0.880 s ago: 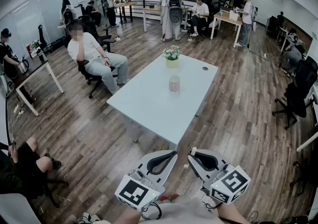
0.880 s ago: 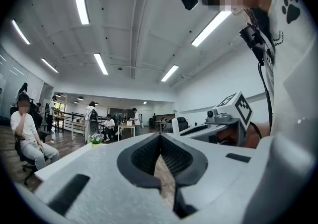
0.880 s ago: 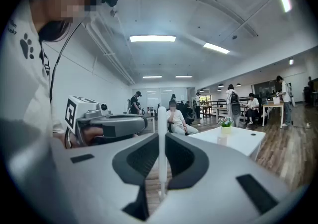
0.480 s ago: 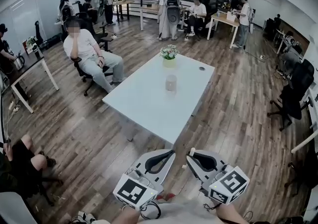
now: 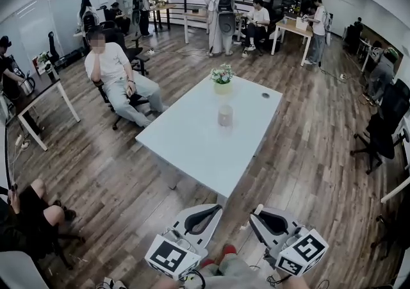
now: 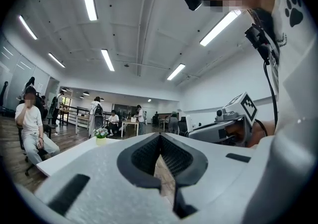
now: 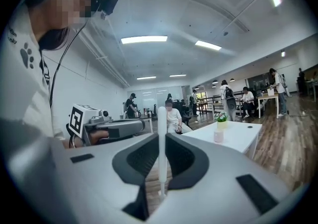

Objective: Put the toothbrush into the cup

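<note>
Right gripper (image 7: pixel 161 166) jaws clamp white toothbrush (image 7: pixel 161 128), upright. Left gripper (image 6: pixel 160 168) jaws closed, empty. Both sit lower in head view than moment ago. Cup (image 5: pixel 225 115) mid-counter (image 5: pixel 186 147), well apart from toothbrush; approach likely pending.

Your left gripper (image 5: pixel 214 209) and right gripper (image 5: pixel 256 212) are pale grey with black pads (image 7: pixel 144 158) and black-and-white square-patterned cubes (image 5: pixel 168 257). Your toothbrush (image 7: pixel 161 143) is white. The cup (image 5: pixel 225 115) is pale beige, the table (image 5: pixel 186 137) white, the floor (image 5: pixel 109 179) brown wood-grain.

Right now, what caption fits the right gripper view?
Right tongs clamp a white toothbrush upright; cup stands on the table ahead.
</note>
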